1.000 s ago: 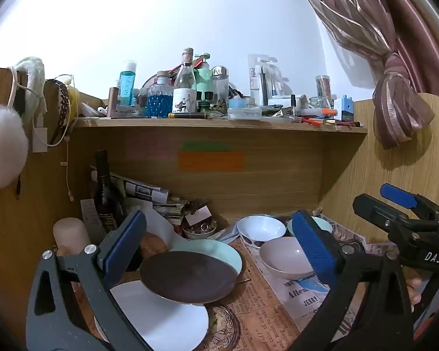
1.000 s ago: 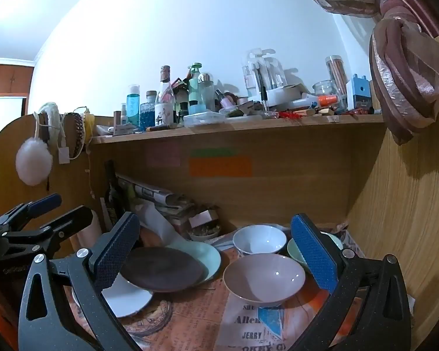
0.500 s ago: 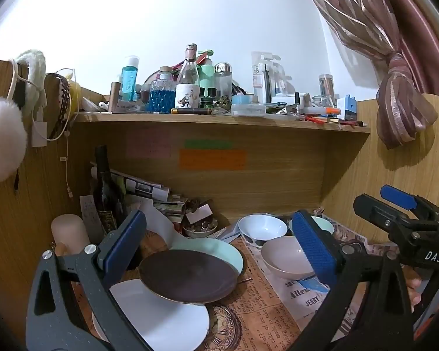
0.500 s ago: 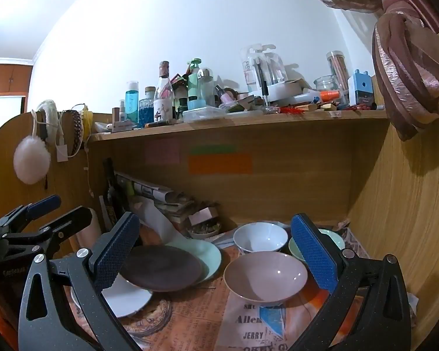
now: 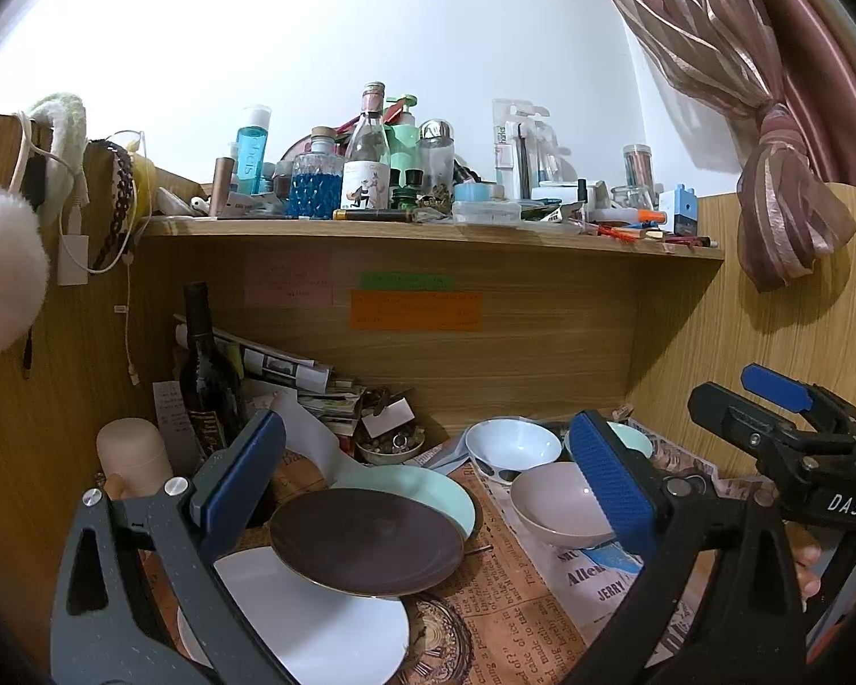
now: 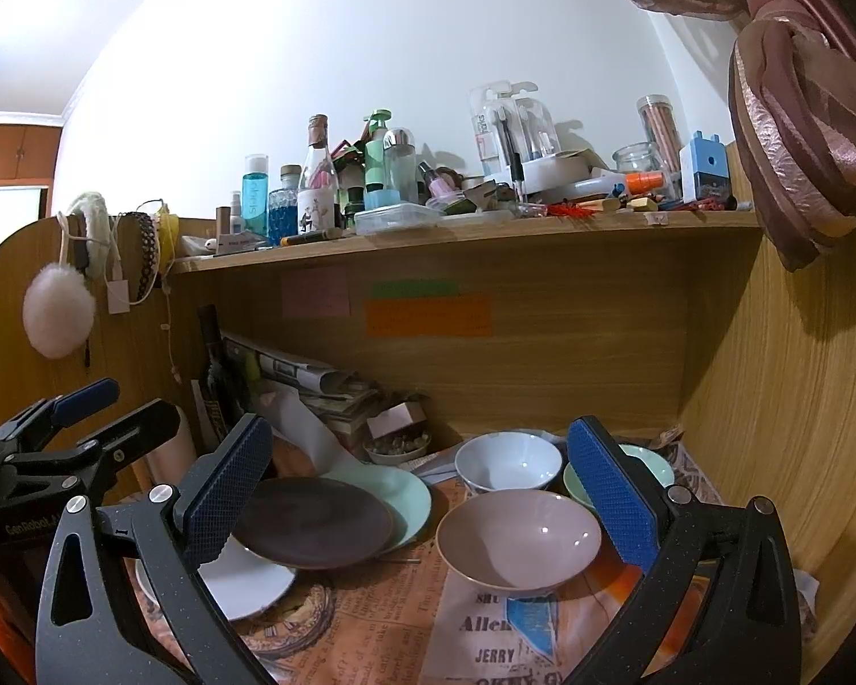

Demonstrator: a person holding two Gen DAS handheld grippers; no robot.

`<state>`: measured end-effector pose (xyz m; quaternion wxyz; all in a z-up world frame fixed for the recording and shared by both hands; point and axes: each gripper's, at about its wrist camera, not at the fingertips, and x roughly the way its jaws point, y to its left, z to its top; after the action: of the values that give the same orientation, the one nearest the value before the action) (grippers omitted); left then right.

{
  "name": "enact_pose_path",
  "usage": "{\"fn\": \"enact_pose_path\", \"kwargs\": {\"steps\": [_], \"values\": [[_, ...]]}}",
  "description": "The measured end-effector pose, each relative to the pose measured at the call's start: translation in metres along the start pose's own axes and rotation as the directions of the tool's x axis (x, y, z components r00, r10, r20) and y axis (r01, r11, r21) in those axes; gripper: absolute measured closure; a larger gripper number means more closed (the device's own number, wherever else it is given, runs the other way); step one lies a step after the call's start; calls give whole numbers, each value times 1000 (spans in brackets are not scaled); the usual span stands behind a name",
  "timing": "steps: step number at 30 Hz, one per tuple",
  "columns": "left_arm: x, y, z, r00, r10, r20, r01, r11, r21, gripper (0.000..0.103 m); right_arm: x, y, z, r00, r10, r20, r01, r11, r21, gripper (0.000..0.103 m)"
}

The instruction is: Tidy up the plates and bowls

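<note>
Right now both tongs hover wide apart over the cluttered desk, holding nothing. Between the left gripper's (image 5: 428, 479) blue pads lies the dark brown plate (image 5: 366, 540), overlapping a mint plate (image 5: 428, 488) behind it and a white plate (image 5: 325, 622) nearer the camera. Just off its right pad sit the pink bowl (image 5: 553, 505) and a white bowl (image 5: 512, 445). The right gripper (image 6: 422, 485) frames that pink bowl (image 6: 518, 536) between its pads, the white bowl (image 6: 508, 461) just beyond, a pale green bowl (image 6: 650, 465) partly hidden behind the right pad.
</note>
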<state>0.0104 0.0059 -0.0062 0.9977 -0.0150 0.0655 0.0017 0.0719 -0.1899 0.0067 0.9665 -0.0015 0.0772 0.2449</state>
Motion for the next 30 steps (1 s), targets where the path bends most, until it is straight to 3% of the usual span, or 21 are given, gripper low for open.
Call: {"fn": "enact_pose_path", "kwargs": {"steps": [30], "values": [[2, -1, -1, 1000, 0, -4, 0, 1000, -4, 1, 0, 3, 1, 1000, -5, 0, 5, 1000, -1, 0]]}}
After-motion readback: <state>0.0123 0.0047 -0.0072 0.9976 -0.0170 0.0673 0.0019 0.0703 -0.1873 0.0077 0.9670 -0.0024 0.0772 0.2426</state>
